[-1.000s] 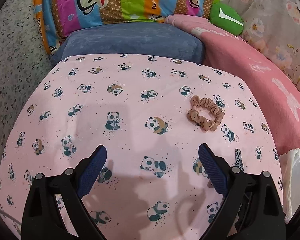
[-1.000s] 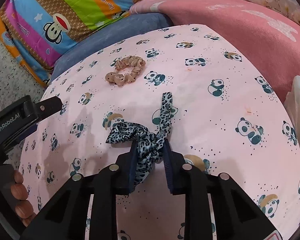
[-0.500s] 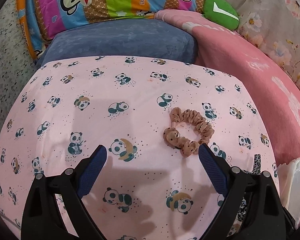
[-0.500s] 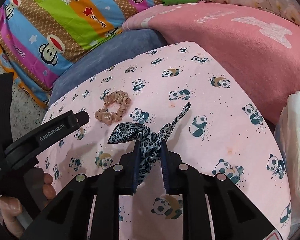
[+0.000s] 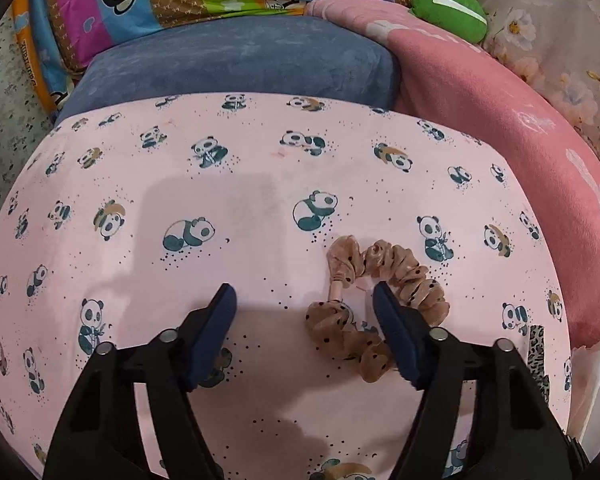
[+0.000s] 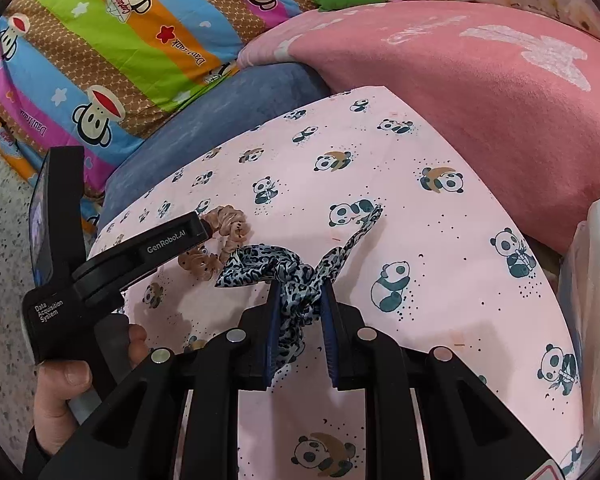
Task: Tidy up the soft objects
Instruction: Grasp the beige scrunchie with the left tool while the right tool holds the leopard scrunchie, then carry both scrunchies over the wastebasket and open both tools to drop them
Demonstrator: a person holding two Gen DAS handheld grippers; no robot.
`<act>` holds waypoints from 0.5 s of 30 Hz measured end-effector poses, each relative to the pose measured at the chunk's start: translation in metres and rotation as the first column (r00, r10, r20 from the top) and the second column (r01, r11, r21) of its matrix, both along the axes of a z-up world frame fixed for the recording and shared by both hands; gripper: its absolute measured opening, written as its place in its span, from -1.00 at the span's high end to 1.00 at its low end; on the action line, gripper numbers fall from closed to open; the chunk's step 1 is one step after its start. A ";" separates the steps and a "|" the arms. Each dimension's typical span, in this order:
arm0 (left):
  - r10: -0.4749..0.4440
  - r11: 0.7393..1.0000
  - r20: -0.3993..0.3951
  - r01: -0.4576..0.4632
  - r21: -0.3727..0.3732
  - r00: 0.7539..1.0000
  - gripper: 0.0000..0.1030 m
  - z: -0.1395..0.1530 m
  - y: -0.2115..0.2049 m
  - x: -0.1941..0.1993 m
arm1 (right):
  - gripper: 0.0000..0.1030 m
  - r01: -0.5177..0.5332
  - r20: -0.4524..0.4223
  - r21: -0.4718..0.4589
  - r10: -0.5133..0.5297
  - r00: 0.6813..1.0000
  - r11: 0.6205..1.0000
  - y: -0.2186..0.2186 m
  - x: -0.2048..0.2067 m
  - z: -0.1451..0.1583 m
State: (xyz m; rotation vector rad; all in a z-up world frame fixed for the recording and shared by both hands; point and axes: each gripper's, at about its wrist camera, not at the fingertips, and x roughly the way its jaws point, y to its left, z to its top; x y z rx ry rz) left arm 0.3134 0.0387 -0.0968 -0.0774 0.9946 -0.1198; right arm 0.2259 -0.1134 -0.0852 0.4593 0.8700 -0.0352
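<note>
Leopard-print scrunchie [image 6: 296, 292] pinched tight in right gripper [image 6: 300, 308], lifted. Tan dotted scrunchie [image 5: 374, 300] lies on panda sheet [image 5: 240, 208], at left gripper's [image 5: 305, 304] three o'clock; fingers closing, straddling near loop, not yet gripping. Nothing sorted.

Cloth on cloth, all matt

Sheer dotted tan scrunchie [image 5: 380, 304], silky leopard-print scrunchie [image 6: 288, 280], smooth printed cotton sheet [image 5: 260, 208], fuzzy pink fleece blanket [image 6: 480, 92].

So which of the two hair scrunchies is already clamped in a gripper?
The leopard-print scrunchie, pinched in the right gripper. The tan dotted scrunchie lies loose on the panda sheet.
</note>
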 end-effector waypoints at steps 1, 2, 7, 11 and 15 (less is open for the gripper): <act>-0.002 1.000 0.021 0.001 0.020 1.000 -0.11 0.001 -0.001 -0.002 | 0.63 0.000 -0.001 0.001 0.000 1.000 1.000 0.000 0.000 -0.001; -0.013 0.999 0.025 0.012 0.036 1.000 -0.04 0.000 -0.003 -0.004 | 0.63 -0.001 -0.003 0.004 0.001 1.000 1.000 0.000 0.000 -0.001; -0.065 0.997 0.038 0.063 0.054 0.997 0.75 0.003 -0.006 -0.015 | 0.63 0.002 -0.008 0.018 -0.002 1.000 1.000 0.000 -0.004 -0.005; -0.077 0.996 0.033 0.076 0.049 0.996 0.82 0.006 -0.006 -0.029 | 0.63 0.008 -0.006 0.024 -0.008 1.000 1.000 0.000 -0.014 -0.004; -0.102 0.993 0.037 0.100 0.057 0.994 0.83 0.013 -0.011 -0.050 | 0.63 0.018 -0.002 0.028 -0.018 1.000 0.999 0.000 -0.028 -0.001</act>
